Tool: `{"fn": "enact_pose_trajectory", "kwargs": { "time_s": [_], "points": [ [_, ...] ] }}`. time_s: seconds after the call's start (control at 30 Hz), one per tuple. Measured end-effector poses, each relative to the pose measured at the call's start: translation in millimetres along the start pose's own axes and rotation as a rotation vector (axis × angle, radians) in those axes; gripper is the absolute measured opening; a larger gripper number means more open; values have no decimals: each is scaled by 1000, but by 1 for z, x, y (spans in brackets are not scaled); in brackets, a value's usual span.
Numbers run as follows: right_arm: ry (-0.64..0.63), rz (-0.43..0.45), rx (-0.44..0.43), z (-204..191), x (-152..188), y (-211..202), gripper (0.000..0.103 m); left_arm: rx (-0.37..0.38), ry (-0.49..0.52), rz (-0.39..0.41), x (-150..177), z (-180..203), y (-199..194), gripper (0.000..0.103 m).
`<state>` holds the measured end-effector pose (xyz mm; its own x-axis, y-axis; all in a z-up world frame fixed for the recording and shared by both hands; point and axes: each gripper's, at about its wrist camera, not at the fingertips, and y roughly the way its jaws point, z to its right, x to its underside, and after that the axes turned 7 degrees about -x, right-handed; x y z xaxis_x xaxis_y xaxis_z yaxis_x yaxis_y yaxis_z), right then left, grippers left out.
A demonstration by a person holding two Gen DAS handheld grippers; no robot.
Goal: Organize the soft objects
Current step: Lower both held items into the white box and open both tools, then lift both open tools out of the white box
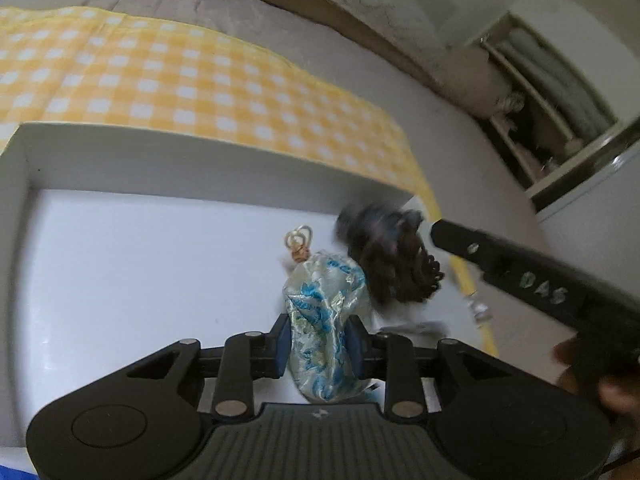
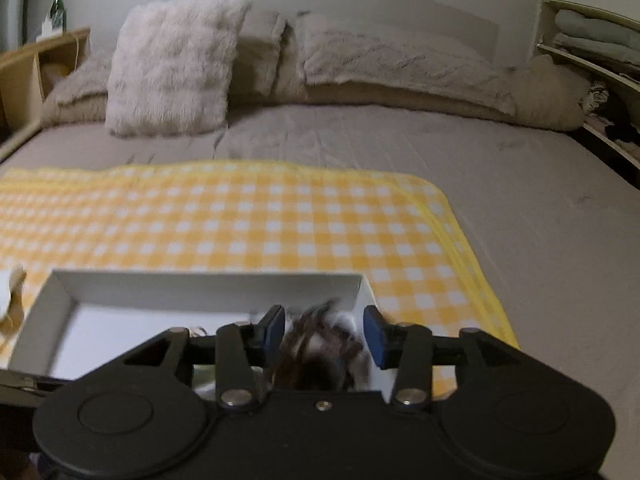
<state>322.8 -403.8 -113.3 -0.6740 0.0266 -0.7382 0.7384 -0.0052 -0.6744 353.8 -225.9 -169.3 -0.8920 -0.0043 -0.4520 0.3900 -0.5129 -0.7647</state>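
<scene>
Two tools work over one white box (image 1: 120,152). Left tool (image 1: 318,344): blue pads flank a shiny blue-patterned pouch (image 1: 320,320) standing in the box; pads appear to touch its sides, though its lower end is cut off behind the tool body. Right tool (image 2: 325,330): pads apart, clear of a dark brown curly bundle (image 2: 316,344), motion-blurred and hard to identify, lying at the box's right end beside the pouch. Small gold wire ring (image 1: 298,240) sits just beyond the pouch. Box rests on a yellow checked cloth (image 2: 248,220) spread over a grey bed (image 2: 520,200). Farther back: fluffy pillows (image 2: 172,64), shelves with folded linens (image 2: 592,36).
</scene>
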Motion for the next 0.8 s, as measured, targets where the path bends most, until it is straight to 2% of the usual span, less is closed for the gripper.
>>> {"fn": "enact_pose_trajectory", "kwargs": {
  "time_s": [0.1, 0.27, 0.37, 0.5, 0.8],
  "points": [
    [-6, -4, -13, 0, 6, -7, 44, -13, 26, 9, 1, 2, -1, 32],
    [6, -13, -26, 3, 8, -15, 44, -39, 81, 37, 2, 10, -9, 57],
    [23, -4, -27, 6, 11, -23, 46, -48, 111, 57, 1, 14, -20, 65],
    [49, 10, -54, 7, 14, -37, 50, -61, 135, 85, -1, 20, -32, 69],
    [45, 85, -42, 11, 17, -83, 55, -101, 180, 159, 5, 33, -74, 76]
  ]
}}
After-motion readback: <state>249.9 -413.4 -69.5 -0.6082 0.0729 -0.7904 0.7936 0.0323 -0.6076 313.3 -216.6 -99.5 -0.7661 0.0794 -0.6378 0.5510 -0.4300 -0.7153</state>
